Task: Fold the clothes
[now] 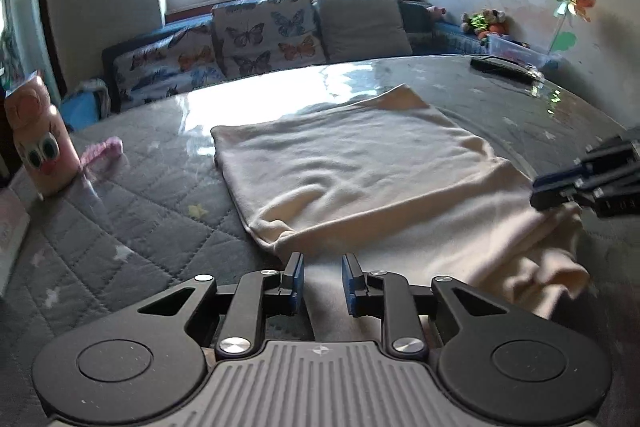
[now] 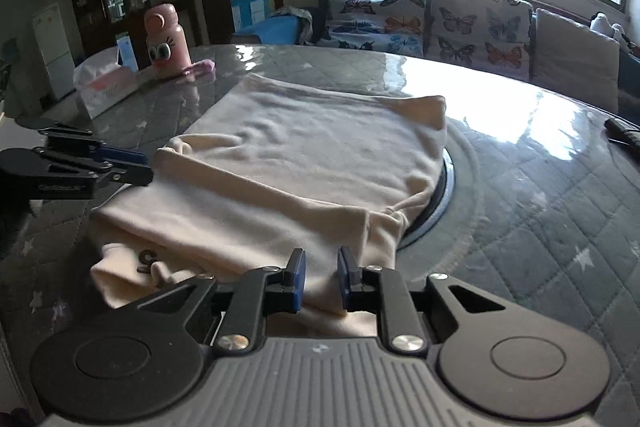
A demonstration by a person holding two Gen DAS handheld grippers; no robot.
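A cream garment [image 1: 352, 163] [image 2: 304, 147] lies folded on the quilted grey table [image 1: 140, 207], an upper layer doubled over a longer lower one. My left gripper [image 1: 322, 259] sits at its near left edge, fingers a narrow gap apart, with pale cloth under them. In the right wrist view the left gripper [image 2: 150, 173] just touches the upper layer's corner. My right gripper [image 2: 321, 255] is over the near hem, also narrowly open, and smooth cloth shows in the gap. From the left wrist view the right gripper [image 1: 536, 193] reaches the garment's right edge.
A pink cartoon bottle [image 2: 166, 43] [image 1: 44, 143], a tissue box [image 2: 106, 87] and a pink knitted strip [image 1: 102, 151] stand at the table's left. A black remote [image 1: 504, 69] lies far right. The garment overlaps a turntable rim [image 2: 448, 183]. A butterfly-cushion sofa [image 1: 264, 35] is behind.
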